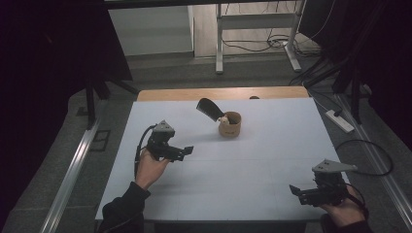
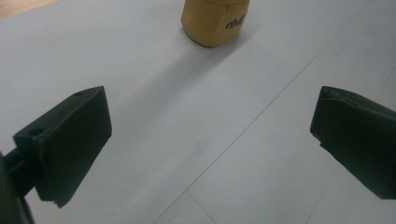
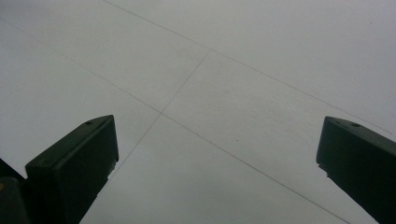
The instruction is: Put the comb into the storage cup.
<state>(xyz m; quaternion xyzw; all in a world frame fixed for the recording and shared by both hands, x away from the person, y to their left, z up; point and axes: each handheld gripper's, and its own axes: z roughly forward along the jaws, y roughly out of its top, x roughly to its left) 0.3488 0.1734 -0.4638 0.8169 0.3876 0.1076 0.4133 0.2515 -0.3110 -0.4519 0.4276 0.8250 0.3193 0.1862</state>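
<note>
Near the counter's (image 1: 252, 165) front edge the right gripper (image 1: 297, 191) hangs with fingers spread, holding nothing. The left gripper (image 1: 187, 151), likewise agape, faces the cup (image 1: 230, 124) mid-counter. It looks light, stiff, tippable; a dark scoop (image 1: 210, 108) leans inside. Pinch its rim.

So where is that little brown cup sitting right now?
In the high view the brown cup stands toward the far middle of the white table, a black scoop leaning out of it, ahead of the open left gripper.
</note>
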